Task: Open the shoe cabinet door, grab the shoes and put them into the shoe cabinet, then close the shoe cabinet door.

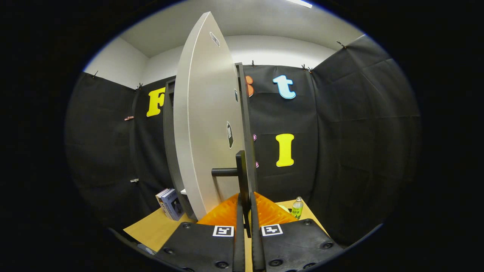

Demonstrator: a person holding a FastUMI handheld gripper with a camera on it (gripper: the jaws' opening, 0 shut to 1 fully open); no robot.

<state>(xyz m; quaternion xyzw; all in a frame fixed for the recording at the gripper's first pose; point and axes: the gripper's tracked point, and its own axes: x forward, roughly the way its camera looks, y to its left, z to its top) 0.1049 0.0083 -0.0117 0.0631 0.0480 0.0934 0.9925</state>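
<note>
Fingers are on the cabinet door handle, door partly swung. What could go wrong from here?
1. The gripper pinches only the thin vertical bar of the door handle; it may slip as the cabinet door swings.
2. The books lean by the door's lower edge and might get clipped.
3. The bottle stands just beyond the fingers, so a wide pull could topple it.

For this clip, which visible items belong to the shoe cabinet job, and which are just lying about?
Job items:
- cabinet door, swung part open
- door handle, clamped between the fingers
- gripper, shut on that handle

Lying about:
- books on the table, beside the cabinet
- bottle on the table, beyond the fingers
</note>
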